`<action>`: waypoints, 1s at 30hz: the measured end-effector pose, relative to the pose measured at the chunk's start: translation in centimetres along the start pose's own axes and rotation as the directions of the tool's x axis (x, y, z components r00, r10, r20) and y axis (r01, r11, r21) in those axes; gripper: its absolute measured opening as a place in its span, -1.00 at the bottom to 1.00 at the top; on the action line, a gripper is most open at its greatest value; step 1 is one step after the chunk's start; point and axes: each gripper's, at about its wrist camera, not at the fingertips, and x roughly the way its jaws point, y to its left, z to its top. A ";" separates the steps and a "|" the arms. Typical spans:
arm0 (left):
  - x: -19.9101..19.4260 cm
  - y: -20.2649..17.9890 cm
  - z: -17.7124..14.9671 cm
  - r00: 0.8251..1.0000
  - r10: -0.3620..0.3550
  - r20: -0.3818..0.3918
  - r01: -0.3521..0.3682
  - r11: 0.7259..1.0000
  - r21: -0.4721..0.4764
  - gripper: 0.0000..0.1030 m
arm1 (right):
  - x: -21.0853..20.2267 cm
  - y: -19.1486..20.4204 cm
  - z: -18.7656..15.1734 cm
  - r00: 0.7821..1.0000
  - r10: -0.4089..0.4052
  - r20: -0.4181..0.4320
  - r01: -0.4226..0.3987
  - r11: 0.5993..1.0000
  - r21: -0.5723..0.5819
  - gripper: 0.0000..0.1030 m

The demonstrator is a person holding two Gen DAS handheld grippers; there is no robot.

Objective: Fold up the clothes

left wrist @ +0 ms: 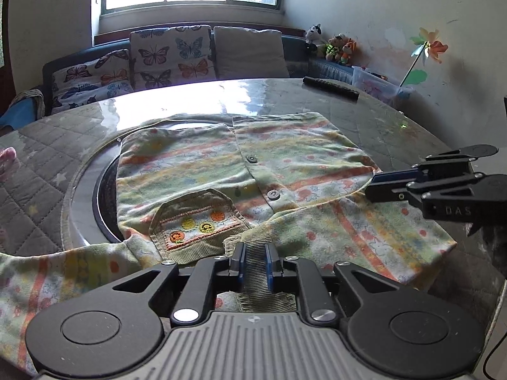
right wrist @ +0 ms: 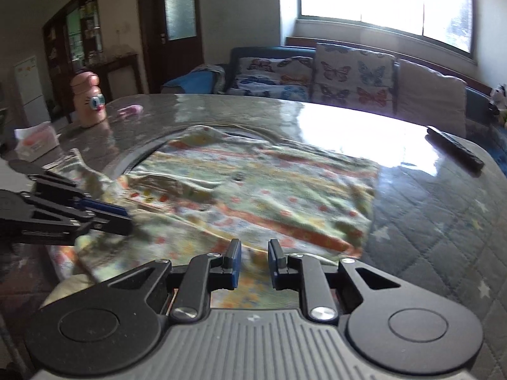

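A small button-front shirt (left wrist: 196, 164), striped pale green and orange, lies spread on the round table (left wrist: 285, 95); the right wrist view shows the shirt (right wrist: 253, 183) blurred. It has a corduroy pocket (left wrist: 196, 224) with embroidered faces. My left gripper (left wrist: 256, 259) is at the near edge, shut on a green corduroy sleeve cuff (left wrist: 255, 297) that fills the gap between its pads. From the right, my right gripper (left wrist: 370, 186) is shut on the folded-over front edge of the shirt. In its own view the right gripper (right wrist: 255, 259) hangs over the cloth, with the left gripper (right wrist: 126, 217) to its left.
A black remote (left wrist: 331, 88) lies at the far right of the table. A pink bottle (right wrist: 88, 101) and a tissue box (right wrist: 35, 141) stand at the far left. A round recessed ring (left wrist: 98, 196) shows under the shirt. A sofa with butterfly cushions (left wrist: 171, 53) stands behind.
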 end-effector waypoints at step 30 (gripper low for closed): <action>-0.1 0.8 -0.9 0.992 0.110 0.064 -0.109 0.994 -0.013 -0.67 | 2.7 5.8 1.3 0.989 0.146 -0.022 -0.147 0.983 -0.112 -0.65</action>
